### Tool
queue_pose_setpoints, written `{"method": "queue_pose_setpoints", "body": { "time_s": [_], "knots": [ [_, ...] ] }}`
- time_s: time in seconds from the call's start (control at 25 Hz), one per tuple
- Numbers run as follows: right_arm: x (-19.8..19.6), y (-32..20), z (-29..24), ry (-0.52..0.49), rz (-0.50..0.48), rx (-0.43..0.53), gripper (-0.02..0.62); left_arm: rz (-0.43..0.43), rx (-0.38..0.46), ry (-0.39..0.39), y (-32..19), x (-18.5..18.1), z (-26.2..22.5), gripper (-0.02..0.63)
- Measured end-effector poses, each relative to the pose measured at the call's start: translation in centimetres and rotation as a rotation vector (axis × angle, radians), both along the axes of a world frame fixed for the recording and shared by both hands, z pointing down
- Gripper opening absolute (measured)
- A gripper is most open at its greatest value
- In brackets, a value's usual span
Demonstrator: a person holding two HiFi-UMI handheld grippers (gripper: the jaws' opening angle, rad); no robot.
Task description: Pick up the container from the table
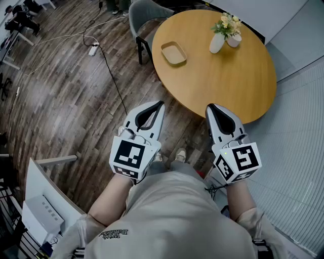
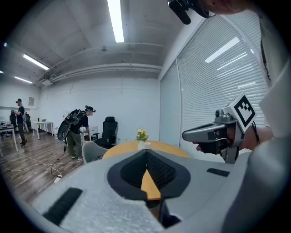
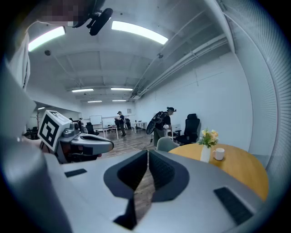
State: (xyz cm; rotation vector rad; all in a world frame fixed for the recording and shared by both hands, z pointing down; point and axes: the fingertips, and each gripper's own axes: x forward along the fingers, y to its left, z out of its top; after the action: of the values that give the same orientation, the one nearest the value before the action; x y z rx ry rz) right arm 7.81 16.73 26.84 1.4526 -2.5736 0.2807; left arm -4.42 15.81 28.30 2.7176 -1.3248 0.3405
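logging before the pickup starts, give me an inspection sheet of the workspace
surface: round wooden table
job's things: shallow tan container on the table's left part, untouched
clutter: flower vase and white cup side by side near the far side
grippers: left gripper and right gripper both shut, empty, short of the table
cables: cable and power strip on the floor
surroundings: grey chair at the table; blinds at right
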Motion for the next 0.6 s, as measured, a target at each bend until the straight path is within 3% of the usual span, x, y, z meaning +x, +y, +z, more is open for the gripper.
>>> {"method": "queue_pose_setpoints", "body": {
  "time_s": [0.6],
  "knots": [
    [2.5,-0.8,0.2,-0.021,-0.003,-0.012,0.034,-0.012,-0.016,-0.019,-0.4,2.6,0.7,0.02]
  ]
}}
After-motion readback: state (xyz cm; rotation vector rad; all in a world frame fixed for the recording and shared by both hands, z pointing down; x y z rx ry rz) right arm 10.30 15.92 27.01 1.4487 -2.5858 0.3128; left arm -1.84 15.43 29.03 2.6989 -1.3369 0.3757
